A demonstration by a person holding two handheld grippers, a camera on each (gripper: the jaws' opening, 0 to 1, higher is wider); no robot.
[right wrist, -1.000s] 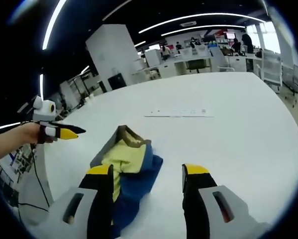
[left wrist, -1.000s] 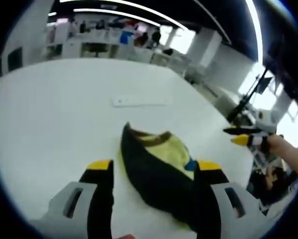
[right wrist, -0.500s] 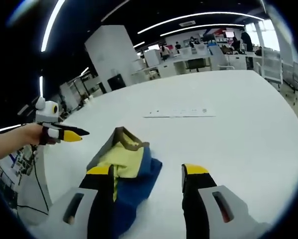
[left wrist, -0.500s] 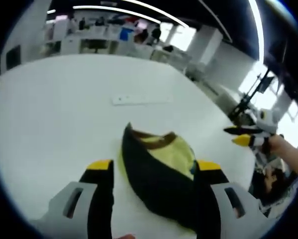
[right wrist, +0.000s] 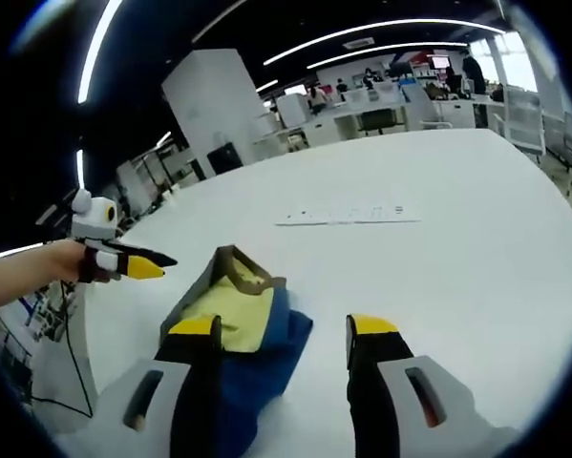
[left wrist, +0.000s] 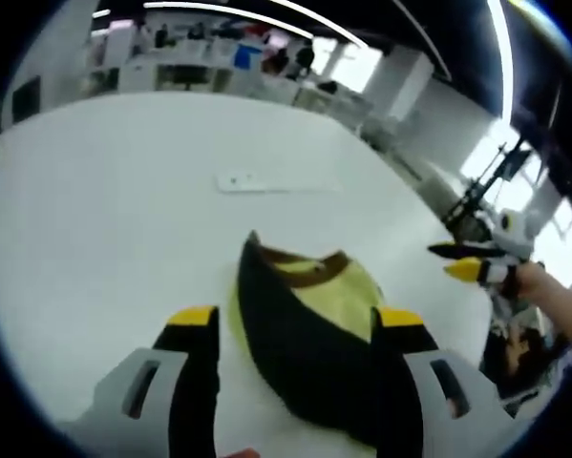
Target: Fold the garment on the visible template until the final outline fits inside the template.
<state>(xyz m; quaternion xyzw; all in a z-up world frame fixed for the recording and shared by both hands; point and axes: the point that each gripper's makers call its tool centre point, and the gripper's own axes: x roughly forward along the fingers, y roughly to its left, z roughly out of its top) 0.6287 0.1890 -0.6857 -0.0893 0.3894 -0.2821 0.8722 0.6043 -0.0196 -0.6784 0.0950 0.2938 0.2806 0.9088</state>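
The folded garment [left wrist: 309, 329] lay on the white table [left wrist: 104, 219], a dark navy and yellow bundle with a brown collar edge turned up toward the far side. In the left gripper view the left gripper [left wrist: 298, 320] stood with its jaws spread wide on either side of the bundle, gripping nothing, while the right gripper [left wrist: 462, 262] showed at the right, held in a hand [left wrist: 543, 291] above the table edge, its tips close together. In the right gripper view the right gripper [right wrist: 281, 329] was also wide apart and empty, the garment [right wrist: 238, 320] by its left jaw. A thin white strip [right wrist: 348, 215] lay farther back on the table [right wrist: 476, 239], well apart from the garment.
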